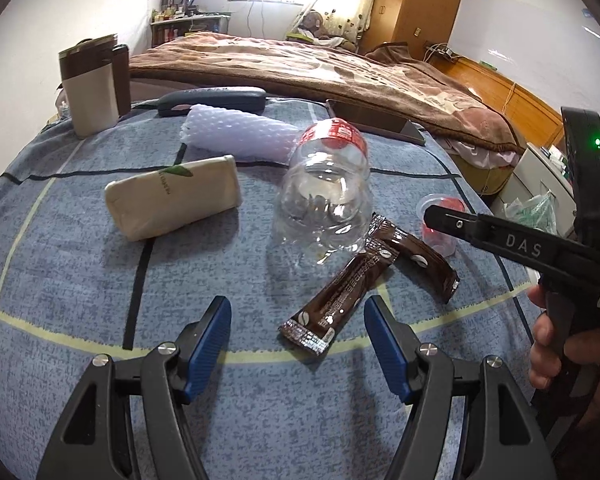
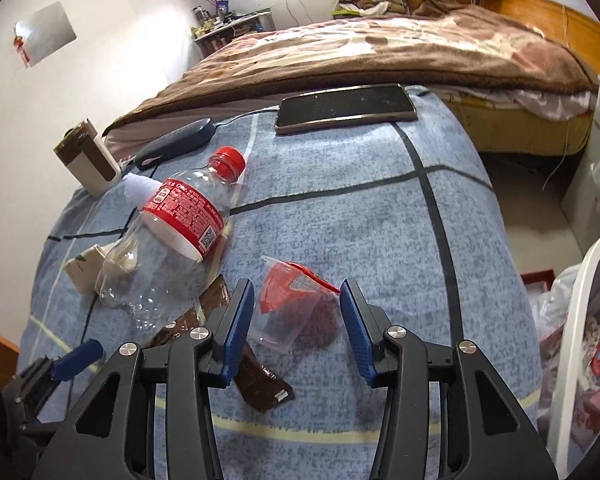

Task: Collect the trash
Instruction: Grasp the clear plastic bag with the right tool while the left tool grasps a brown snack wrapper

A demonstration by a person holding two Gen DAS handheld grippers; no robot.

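Note:
An empty clear cola bottle [image 1: 324,196] with a red label lies on the blue cloth [image 1: 100,280]; it also shows in the right wrist view [image 2: 172,236]. Two brown coffee sachets [image 1: 340,300] lie beside it. My left gripper [image 1: 298,344] is open, just short of the nearer sachet. A small clear plastic cup [image 2: 288,308] with a torn red lid lies on its side between the fingers of my open right gripper [image 2: 296,328]. In the left wrist view the cup [image 1: 440,220] is partly hidden behind the right gripper's finger.
A tissue pack [image 1: 176,196], a bubble-wrap roll [image 1: 236,136], a dark glasses case [image 1: 212,100], a brown-and-white mug [image 1: 88,84] and a phone [image 2: 344,112] lie on the cloth. A bed [image 1: 320,68] is behind. A white bin with bagged trash [image 2: 580,340] stands at right.

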